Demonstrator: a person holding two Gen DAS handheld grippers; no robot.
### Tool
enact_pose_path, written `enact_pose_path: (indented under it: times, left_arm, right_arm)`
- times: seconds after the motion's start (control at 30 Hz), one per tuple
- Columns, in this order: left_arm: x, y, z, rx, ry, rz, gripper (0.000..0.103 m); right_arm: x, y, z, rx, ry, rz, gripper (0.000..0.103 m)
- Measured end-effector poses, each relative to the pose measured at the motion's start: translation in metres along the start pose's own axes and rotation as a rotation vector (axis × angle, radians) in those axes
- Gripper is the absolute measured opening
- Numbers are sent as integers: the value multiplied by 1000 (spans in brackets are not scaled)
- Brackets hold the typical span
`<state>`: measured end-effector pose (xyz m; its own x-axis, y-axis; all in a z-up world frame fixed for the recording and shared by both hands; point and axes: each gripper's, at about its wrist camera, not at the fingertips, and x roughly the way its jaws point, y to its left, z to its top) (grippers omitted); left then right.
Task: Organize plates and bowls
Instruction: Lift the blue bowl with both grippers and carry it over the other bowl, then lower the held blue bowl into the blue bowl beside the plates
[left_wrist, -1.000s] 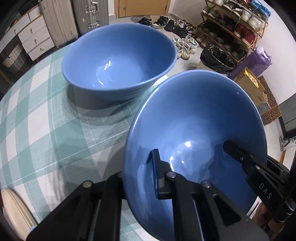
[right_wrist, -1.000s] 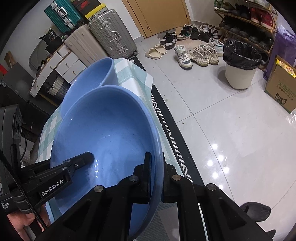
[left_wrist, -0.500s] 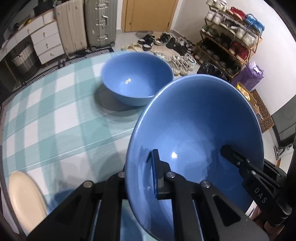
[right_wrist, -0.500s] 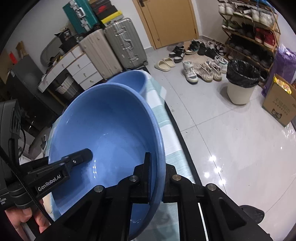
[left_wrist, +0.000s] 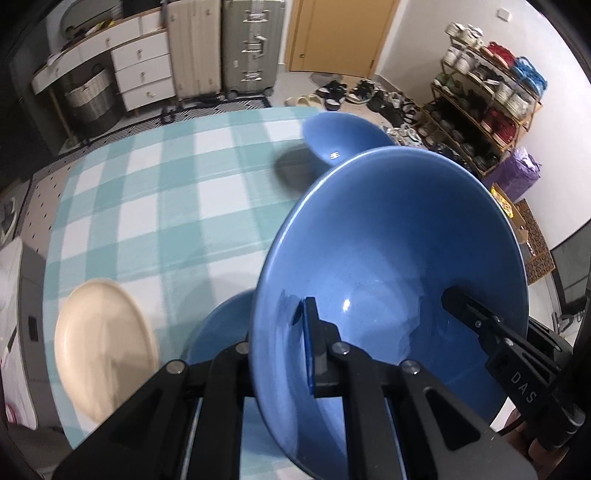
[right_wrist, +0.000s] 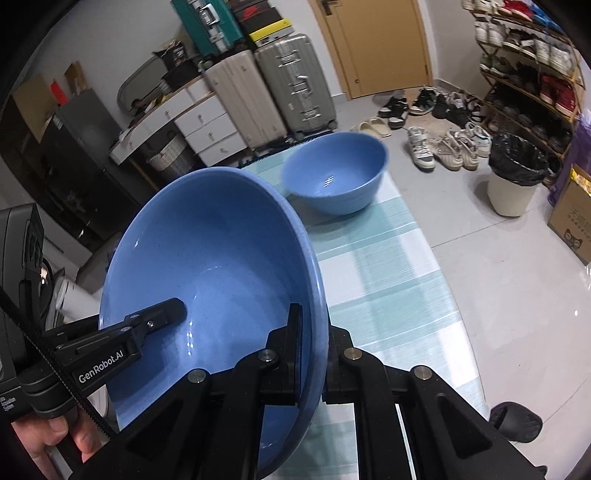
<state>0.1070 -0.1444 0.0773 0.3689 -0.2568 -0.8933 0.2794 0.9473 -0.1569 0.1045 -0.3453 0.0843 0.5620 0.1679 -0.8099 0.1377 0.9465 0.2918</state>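
A big blue bowl (left_wrist: 388, 258) hangs tilted above the checked table (left_wrist: 155, 192), held by both grippers at opposite rims. My left gripper (left_wrist: 282, 326) is shut on its left rim, one finger inside, one outside. My right gripper (right_wrist: 314, 326) is shut on the right rim of the same bowl (right_wrist: 214, 258). Each gripper shows in the other's view: the right gripper (left_wrist: 456, 297) and the left gripper (right_wrist: 173, 308) both reach into the bowl. A second blue bowl (right_wrist: 334, 175) stands upright near the table's far edge, also visible in the left wrist view (left_wrist: 343, 138).
A cream plate (left_wrist: 105, 354) lies on the cloth at the near left. Another blue dish (left_wrist: 221, 325) sits on the table, partly hidden under the held bowl. Suitcases (right_wrist: 288, 85), drawers, a shoe rack (left_wrist: 487, 107) and a bin (right_wrist: 515, 173) stand on the floor beyond the table.
Both grippers have risen and drawn back with the bowl, away from the far blue bowl, which now looks smaller. The cream plate and another blue dish have come into view below.
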Motion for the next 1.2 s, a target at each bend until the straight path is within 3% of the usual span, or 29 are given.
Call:
enact_pose_path:
  times: [0.27, 0.5, 1.2]
  left_arm:
    - [1, 39, -37, -37, 39, 49, 8]
    - [16, 59, -57, -86, 70, 28, 9]
    - [49, 64, -65, -86, 100, 52, 12]
  right_arm:
    - [20, 47, -36, -58, 73, 9, 6]
    - [35, 65, -63, -93, 105, -20, 6]
    - [72, 57, -68, -217, 112, -122, 7]
